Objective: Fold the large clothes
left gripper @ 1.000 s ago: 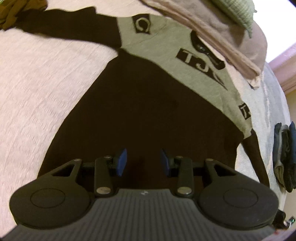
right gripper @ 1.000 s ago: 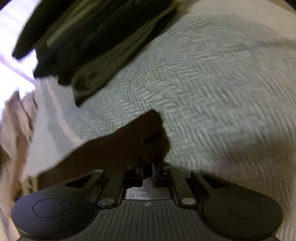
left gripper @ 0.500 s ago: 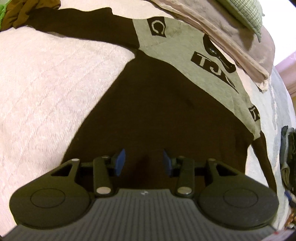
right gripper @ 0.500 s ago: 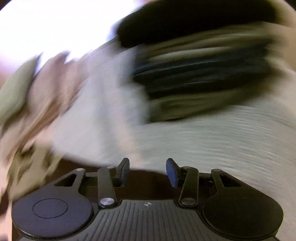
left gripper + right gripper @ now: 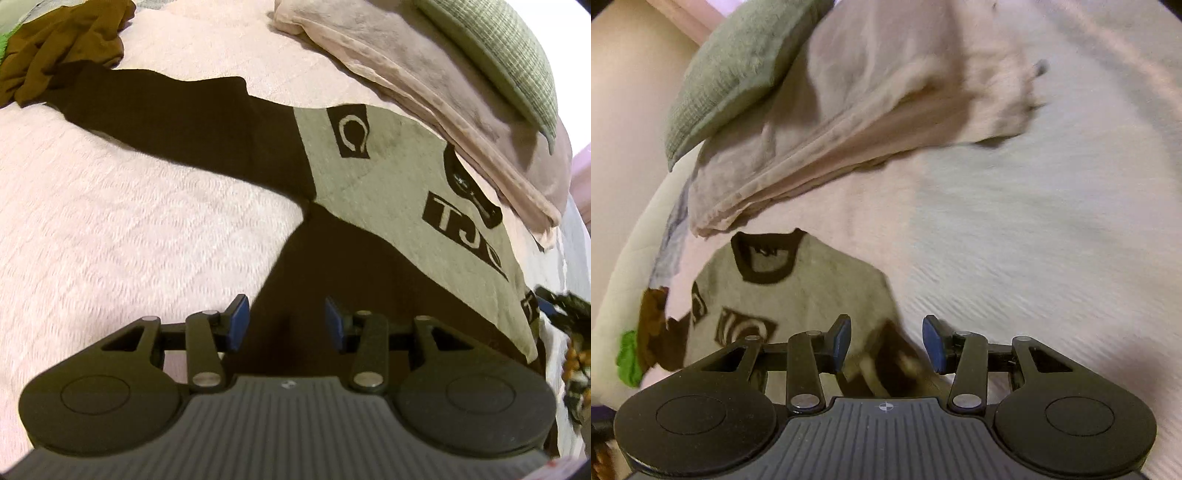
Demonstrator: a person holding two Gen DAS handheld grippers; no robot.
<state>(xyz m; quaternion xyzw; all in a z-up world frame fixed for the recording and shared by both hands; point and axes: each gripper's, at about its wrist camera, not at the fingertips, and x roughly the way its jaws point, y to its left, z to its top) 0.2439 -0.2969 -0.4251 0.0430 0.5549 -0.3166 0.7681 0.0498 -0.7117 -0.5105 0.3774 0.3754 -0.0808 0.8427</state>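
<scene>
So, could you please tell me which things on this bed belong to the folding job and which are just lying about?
Part of the job:
- black and grey sweater, spread flat
- left gripper, open over its hem
- right gripper, open near its shoulder

Lying about:
- brown garment, crumpled
- beige blanket, folded
- green pillow

**Hidden, cropped and blurred**

The sweater's lower hem disappears behind the left gripper's body. Its far sleeve end is buried under the brown garment. A blurred dark object at the picture's right edge is unidentifiable.
</scene>
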